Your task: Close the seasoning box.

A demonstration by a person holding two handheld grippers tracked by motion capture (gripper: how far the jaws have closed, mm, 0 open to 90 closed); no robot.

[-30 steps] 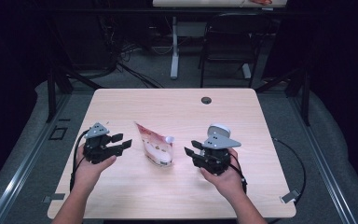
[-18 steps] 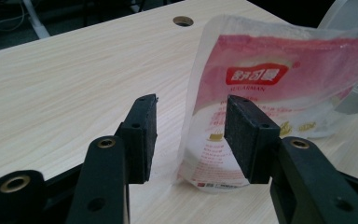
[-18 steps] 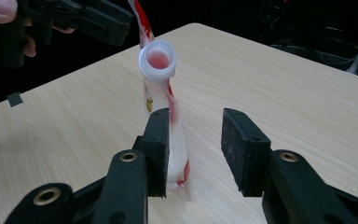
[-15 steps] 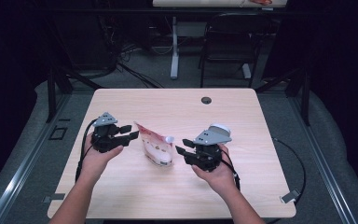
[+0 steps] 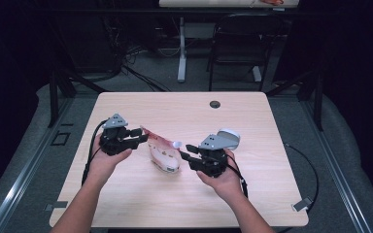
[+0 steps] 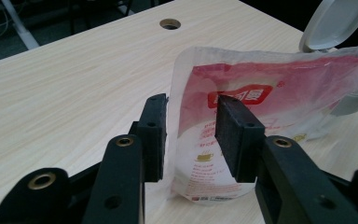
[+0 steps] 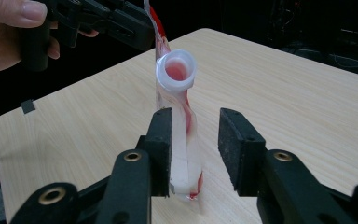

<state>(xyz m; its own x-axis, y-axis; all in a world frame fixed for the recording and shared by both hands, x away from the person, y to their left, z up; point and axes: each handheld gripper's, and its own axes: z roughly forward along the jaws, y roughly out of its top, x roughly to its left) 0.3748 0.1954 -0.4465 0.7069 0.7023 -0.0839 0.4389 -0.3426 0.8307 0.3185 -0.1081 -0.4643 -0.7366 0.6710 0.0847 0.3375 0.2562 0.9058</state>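
My left claw (image 6: 191,135) is the closer one to getting a hold. In the left gripper view the back edge of the pouch (image 6: 261,121) stands right between its two pads, the near pad just shy of the film on one side and the far pad in front of the printed face on the other. I see a gap on both sides, so the claw is released, though its jaws have just been closing in around that edge.

My right claw (image 7: 193,144) sits at the other end. In the right gripper view I look along the pouch end on: it is a thin upright sheet, nearer my left pad than my right, with the white spout (image 7: 176,70) open and pointing back at me above the pads. These jaws too have just been closing with the pouch between them, and they do not yet press on it, so this claw is unclenched as well.

From the high view the pouch (image 5: 162,153) stands on the bench (image 5: 252,116) between my hands, its long axis running from one claw across to the other. Beyond it, the far half of the bench carries a small round cable hole (image 5: 215,104).

I judge the next move is a squeeze at both ends.
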